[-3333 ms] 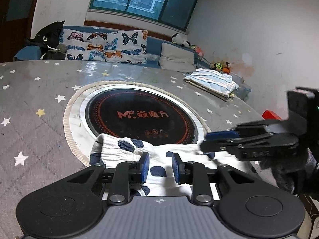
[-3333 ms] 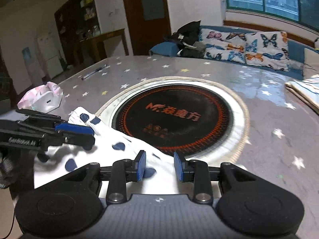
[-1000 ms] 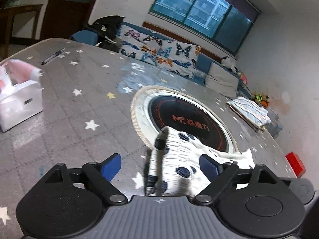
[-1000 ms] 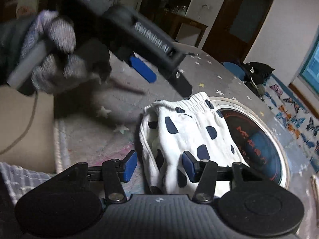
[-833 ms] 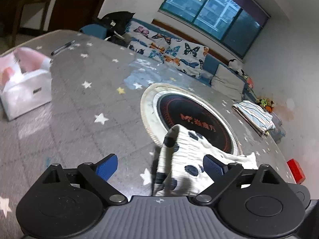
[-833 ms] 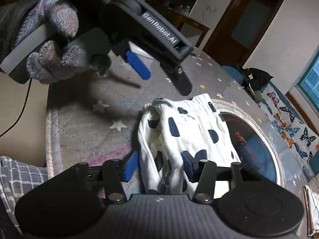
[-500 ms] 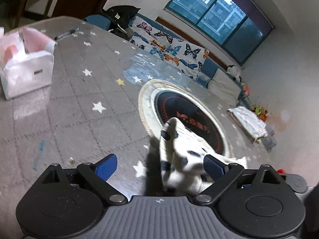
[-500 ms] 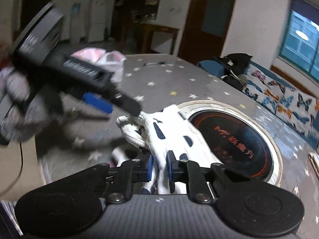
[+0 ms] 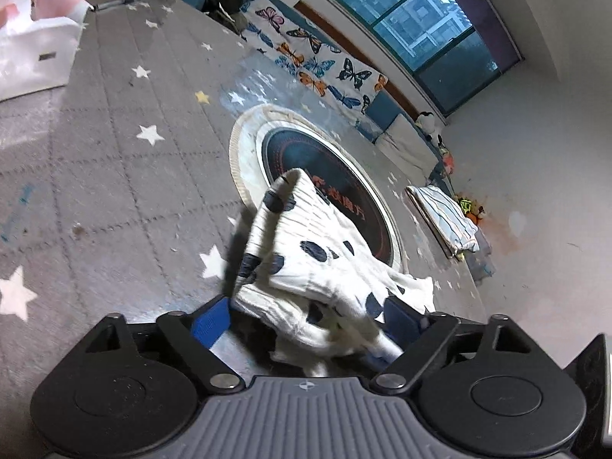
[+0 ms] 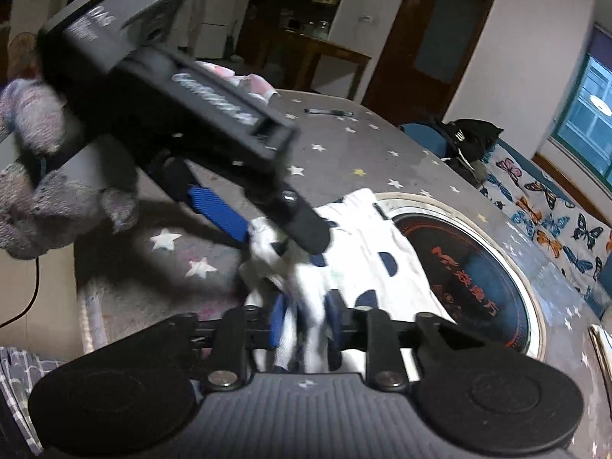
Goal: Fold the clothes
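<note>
Garment: a white dotted garment [image 9: 306,252] was bunched at the table's [image 9: 114,160] near edge.
Left gripper [image 9: 306,319]: jaws wide, closing around cloth.
Right gripper [image 10: 306,319]: jaws opening; cloth seemingly pinched between them, though blurred.

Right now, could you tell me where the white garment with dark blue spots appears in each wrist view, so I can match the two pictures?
Left wrist view: the spotted garment lies at lower centre, running from the round cooktop down between the left gripper's fingers.
Right wrist view: the garment is at centre, bunched between the right gripper's fingers.
Shared landmark: the round black cooktop set in the table.
</note>
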